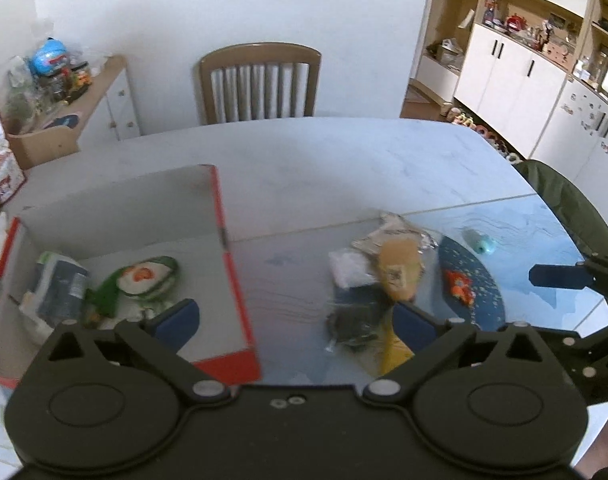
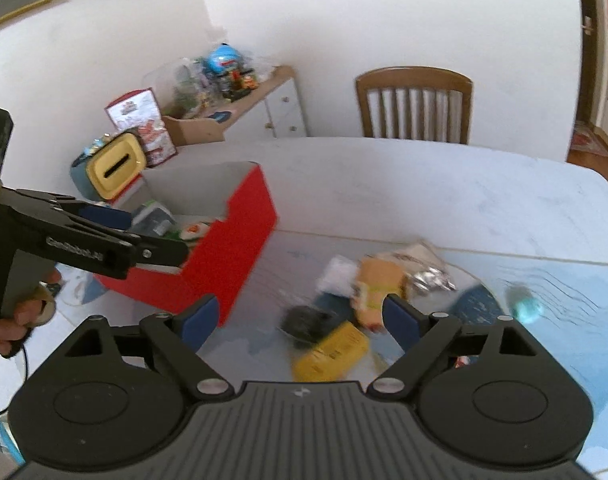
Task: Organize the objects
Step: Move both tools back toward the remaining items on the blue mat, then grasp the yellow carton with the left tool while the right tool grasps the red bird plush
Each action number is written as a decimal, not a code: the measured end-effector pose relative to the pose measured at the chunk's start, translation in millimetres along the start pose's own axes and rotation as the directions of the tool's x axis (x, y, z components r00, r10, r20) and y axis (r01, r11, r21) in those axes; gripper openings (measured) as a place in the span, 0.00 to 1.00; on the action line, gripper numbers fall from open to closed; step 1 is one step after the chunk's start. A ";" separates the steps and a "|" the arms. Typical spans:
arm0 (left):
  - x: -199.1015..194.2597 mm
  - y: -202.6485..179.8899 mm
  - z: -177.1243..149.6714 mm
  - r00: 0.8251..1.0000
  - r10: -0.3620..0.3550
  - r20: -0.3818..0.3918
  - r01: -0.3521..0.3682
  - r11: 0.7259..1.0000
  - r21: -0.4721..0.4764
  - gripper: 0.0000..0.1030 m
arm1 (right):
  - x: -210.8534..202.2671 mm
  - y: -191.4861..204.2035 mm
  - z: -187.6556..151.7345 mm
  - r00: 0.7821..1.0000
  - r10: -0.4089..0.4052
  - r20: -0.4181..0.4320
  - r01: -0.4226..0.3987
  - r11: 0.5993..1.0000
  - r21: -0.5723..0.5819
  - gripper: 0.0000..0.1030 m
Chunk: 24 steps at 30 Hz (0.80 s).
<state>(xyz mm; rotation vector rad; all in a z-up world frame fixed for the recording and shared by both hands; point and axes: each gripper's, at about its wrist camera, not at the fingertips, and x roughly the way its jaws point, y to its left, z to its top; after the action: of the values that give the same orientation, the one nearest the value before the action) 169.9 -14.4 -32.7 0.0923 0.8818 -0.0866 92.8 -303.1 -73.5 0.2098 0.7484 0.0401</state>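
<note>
Two black grippers with blue pads work over a pale marble-look table (image 1: pixel 344 160), and both are spread wide with nothing between the pads.

At the far left of the left wrist view stands an open cardboard box with red outer walls and grey inside (image 1: pixel 224 236). In it lie a clear plastic bottle with a dark label (image 1: pixel 62 284) and, just beside it, a green and white soft pouch with an orange spot (image 1: pixel 144 278). The left gripper (image 1: pixel 296 322) hangs with one pad over the box floor and the other pad over the table outside, so the red wall is between the pads but they do not touch it.

To the right of the box, a loose pile of things lies on the table: a black round object in clear wrap (image 1: pixel 354 324), a yellow flat packet (image 2: pixel 330 354), a tan paper packet (image 1: pixel 398 270), a white pouch (image 1: pixel 350 268) and a crumpled silver foil bag (image 1: pixel 392 234). The pile is blurred, so details are not clear. The right gripper (image 2: pixel 300 320) is above this pile, apart from it.

Further right lie a dark blue round mat with an orange figure (image 1: pixel 470 284) and a small turquoise ball (image 1: pixel 482 242). In the right wrist view, a hand (image 2: pixel 18 320) holds the handle of the left gripper.
</note>
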 end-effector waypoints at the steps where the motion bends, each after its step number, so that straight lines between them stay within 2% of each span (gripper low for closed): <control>1: 2.0 -3.5 -1.5 1.000 -0.004 -0.004 0.004 1.000 0.001 1.00 | -0.9 -5.0 -3.6 1.000 -0.009 -0.007 0.009 1.000 0.002 0.87; 17: 49.3 -67.2 -28.8 0.999 0.018 -0.035 -0.015 0.997 0.080 1.00 | 12.2 -67.9 -35.8 0.992 -0.095 -0.078 0.096 0.995 0.008 0.87; 24: 74.1 -81.2 -41.3 0.996 0.007 -0.084 -0.003 0.999 0.038 1.00 | 34.7 -92.6 -42.6 0.986 -0.125 -0.108 0.125 0.992 -0.012 0.87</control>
<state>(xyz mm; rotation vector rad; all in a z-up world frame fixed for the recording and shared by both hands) 175.9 -92.9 -119.8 0.1341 0.9644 -0.0951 85.8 -382.4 -146.0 0.1560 0.8685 -0.0661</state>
